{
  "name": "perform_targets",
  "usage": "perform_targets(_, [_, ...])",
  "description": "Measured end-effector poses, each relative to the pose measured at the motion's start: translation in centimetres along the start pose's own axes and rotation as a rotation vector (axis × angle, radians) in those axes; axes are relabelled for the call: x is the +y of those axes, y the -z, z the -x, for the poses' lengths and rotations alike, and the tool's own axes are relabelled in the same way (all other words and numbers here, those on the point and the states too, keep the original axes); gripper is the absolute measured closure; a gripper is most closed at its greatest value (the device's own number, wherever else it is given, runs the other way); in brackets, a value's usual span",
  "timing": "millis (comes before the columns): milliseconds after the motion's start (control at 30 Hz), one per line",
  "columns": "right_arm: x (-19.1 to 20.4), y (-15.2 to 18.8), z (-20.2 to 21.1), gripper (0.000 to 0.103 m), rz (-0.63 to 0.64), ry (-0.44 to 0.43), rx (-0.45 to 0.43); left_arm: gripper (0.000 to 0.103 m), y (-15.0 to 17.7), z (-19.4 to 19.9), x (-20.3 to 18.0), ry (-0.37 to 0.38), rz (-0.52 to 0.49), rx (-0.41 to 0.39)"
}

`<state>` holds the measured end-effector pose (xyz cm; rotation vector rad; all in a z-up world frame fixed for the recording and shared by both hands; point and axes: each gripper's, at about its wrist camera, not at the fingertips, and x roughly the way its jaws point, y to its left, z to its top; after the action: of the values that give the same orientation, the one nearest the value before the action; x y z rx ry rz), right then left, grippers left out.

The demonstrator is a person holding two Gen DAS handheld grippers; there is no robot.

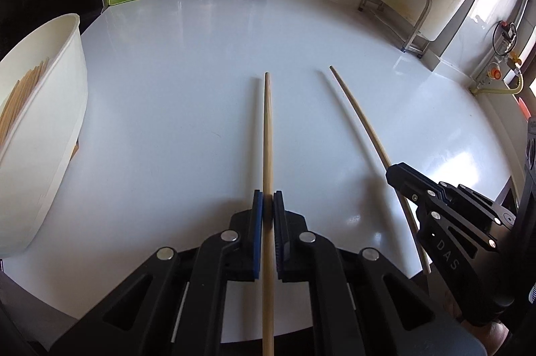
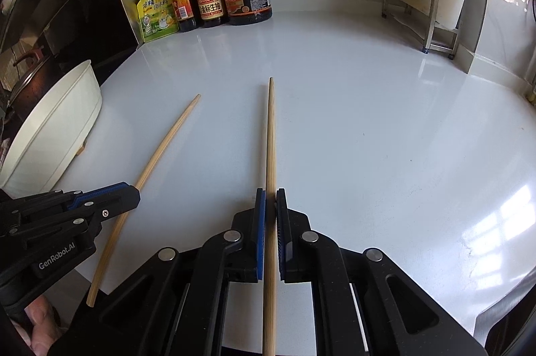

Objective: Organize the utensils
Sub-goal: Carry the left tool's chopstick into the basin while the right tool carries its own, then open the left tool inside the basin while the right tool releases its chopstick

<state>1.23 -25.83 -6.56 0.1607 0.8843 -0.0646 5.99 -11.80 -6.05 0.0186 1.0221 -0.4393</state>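
Clamped jaws on the left gripper (image 1: pixel 268 198) pinch a pale, straight wooden chopstick (image 1: pixel 267 134) that points forward over the white counter (image 1: pixel 184 121), with the white tub (image 1: pixel 63 108) of chopsticks at far left. Through the right wrist camera, the right gripper (image 2: pixel 270 196) likewise grips a second chopstick (image 2: pixel 270 134), tapered toward its far tip, above the same counter; bottles (image 2: pixel 207 4) stand at the back.
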Motion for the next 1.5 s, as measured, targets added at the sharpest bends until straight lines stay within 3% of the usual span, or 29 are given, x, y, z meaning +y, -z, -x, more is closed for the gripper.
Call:
perform_targets(233, [2.6,-1.8,1.6,0.097,-0.021,-0.079,-0.044,0.096,-1.2,4.4,2.0,0.013,0.006,-0.073])
perform_targets(433, [7.4,-4.8,2.9,0.097,0.001,-0.180,-0.099,0.096,-2.8,9.4,5.8,-0.011,0.035,-0.174])
perform_targets(800, [21.3,-10.3,1.6,0.097,0.139,-0.382,-0.124,0.096,-4.1,14.4,17.6,-0.176,0.148,-0.282])
perform_targets(1100, [29.1,-11.0,-3.9,0.097,0.198,-0.398,0.012,0.096,-4.5,12.6,25.3,-0.241,0.236,-0.238])
perform_targets(1400, [29.8,-9.9,-6.3,0.097,0.195,-0.379,0.095,0.095,-3.9,10.4,27.4,-0.247,0.271,-0.188])
perform_targets(1500, [29.3,-9.7,-6.0,0.097,0.189,-0.372,0.088,0.078,-3.7,10.4,27.6,-0.248,0.276,-0.188])
